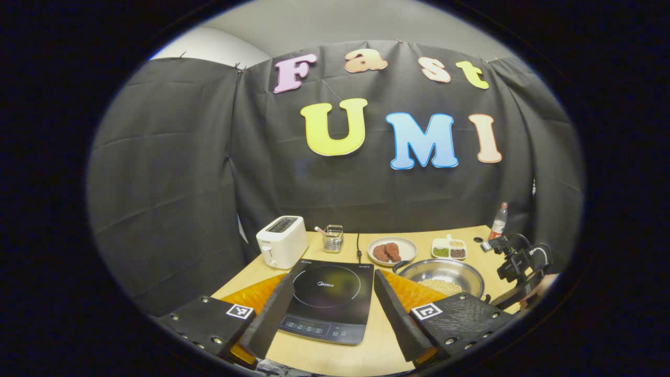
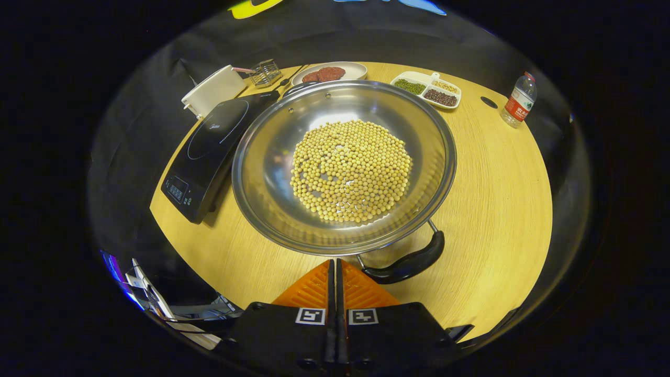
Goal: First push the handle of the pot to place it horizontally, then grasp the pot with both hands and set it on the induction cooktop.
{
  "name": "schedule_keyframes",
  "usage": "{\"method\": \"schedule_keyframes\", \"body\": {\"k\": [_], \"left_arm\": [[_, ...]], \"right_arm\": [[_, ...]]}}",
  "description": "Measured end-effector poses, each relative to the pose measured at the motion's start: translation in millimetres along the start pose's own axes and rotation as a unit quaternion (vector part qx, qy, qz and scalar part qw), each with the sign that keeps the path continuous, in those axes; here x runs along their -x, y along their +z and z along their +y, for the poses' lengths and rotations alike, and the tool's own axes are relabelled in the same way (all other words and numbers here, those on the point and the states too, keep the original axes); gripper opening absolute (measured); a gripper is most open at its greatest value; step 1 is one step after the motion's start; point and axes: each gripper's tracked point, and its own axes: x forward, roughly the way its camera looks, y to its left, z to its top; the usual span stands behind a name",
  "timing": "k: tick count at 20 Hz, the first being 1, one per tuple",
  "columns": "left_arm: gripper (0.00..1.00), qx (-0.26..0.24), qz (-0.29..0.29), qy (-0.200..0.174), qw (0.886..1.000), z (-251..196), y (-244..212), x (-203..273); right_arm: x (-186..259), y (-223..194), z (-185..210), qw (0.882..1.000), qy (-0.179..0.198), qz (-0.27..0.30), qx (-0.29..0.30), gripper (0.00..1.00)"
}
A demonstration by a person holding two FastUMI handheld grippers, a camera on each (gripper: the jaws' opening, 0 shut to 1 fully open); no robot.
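A wide steel pot (image 2: 261, 173) filled with yellow soybeans (image 2: 350, 170) stands on the wooden table, right of the black induction cooktop (image 2: 209, 146). Its black near handle (image 2: 408, 264) points toward me, angled to the lower right; a second handle (image 2: 293, 86) shows at the far rim. My right gripper (image 2: 336, 263) is shut with nothing in it, its tips just left of the near handle and close to the pot's rim. In the left gripper view my left gripper (image 1: 333, 277) hangs open over the cooktop (image 1: 327, 298), with the pot (image 1: 442, 275) and the right gripper (image 1: 518, 262) to its right.
Behind the cooktop stand a white toaster (image 1: 281, 241) and a small wire holder (image 1: 333, 238). A plate of brown patties (image 1: 392, 250), a divided dish of beans (image 1: 449, 248) and a plastic bottle (image 1: 499, 221) sit behind the pot. Bare table (image 2: 497, 199) lies right of the pot.
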Motion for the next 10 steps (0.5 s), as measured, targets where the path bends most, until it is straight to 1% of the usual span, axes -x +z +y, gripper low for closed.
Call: {"method": "schedule_keyframes", "body": {"k": [1, 2, 3, 4, 9, 10], "left_arm": [[0.93, -0.001, 0.001, 0.0, 1.0, -3.3, -1.3, -0.5], [0.91, -0.002, 0.002, -0.001, 1.0, -6.6, -1.0, -1.9], [0.93, -0.002, 0.001, -0.002, 1.0, -10.4, -0.6, -3.2], [0.9, -0.003, 0.001, -0.003, 1.0, -14.6, 1.4, -5.7], [0.9, -0.01, 0.001, -0.014, 1.0, -36.2, 2.1, -14.8], [0.94, -0.011, 0.002, -0.015, 1.0, -41.3, 1.2, -16.8]], "right_arm": [[-0.9, 1.0, -0.6, 1.0, 0.005, 0.001, -0.004, 0.02], [0.3, 1.0, -2.6, 1.0, 0.006, -0.001, -0.008, 0.02], [-0.8, 3.0, -6.3, 1.0, 0.005, -0.004, -0.009, 0.02], [-1.3, 3.2, -10.9, 1.0, 0.003, -0.004, -0.009, 0.02], [1.0, 5.7, -35.5, 1.0, -0.01, -0.007, -0.015, 0.02], [1.5, 8.0, -41.9, 1.0, -0.013, -0.009, -0.015, 0.02]]}}
